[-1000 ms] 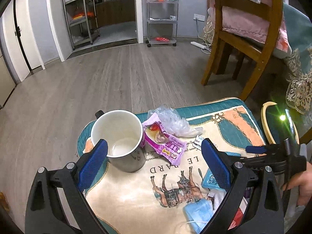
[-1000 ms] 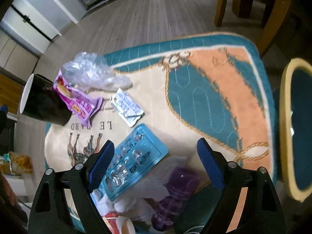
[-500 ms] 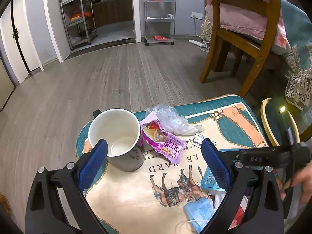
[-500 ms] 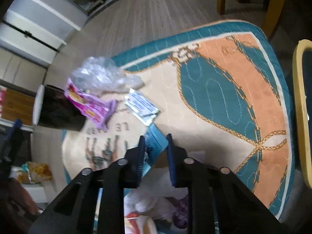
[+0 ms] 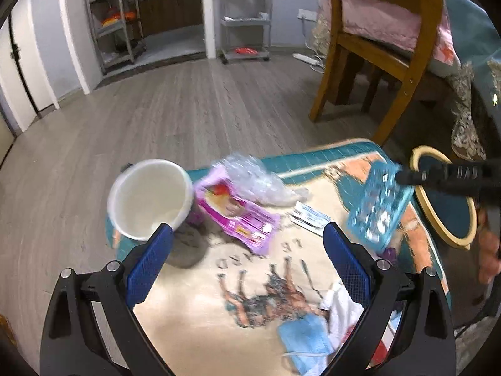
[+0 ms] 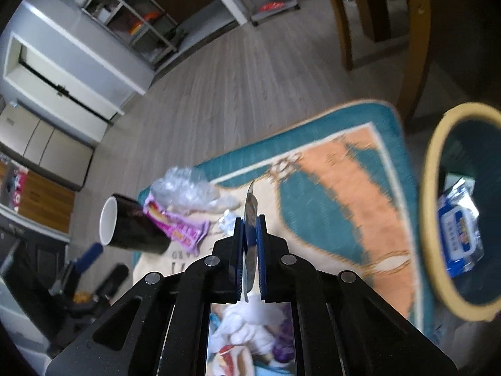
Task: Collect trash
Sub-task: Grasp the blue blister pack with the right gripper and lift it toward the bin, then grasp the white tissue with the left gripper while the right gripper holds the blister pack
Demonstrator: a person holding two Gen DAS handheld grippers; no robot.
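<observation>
My right gripper (image 6: 250,222) is shut on a teal pill blister pack (image 5: 379,206), seen edge-on in the right wrist view (image 6: 250,206), and holds it above the table's right side, near the teal bin with a yellow rim (image 5: 444,200). The bin (image 6: 438,219) holds a blue-and-white packet (image 6: 460,235). My left gripper (image 5: 247,257) is open and empty above the patterned table mat (image 5: 194,313). On the mat lie a pink wrapper (image 5: 238,216), a clear crumpled plastic bag (image 5: 253,178), a small white-blue sachet (image 5: 310,216), a blue face mask (image 5: 303,338) and white tissue (image 5: 341,307).
A black mug with a white inside (image 5: 150,200) stands at the mat's left, touching the pink wrapper. A wooden chair (image 5: 375,47) stands behind the table at right. Grey wood floor and metal shelves (image 5: 244,15) lie beyond.
My right gripper closed on the blister pack, lifted it off the mat and carried it right toward the bin. My left gripper stayed open and rose slightly.
</observation>
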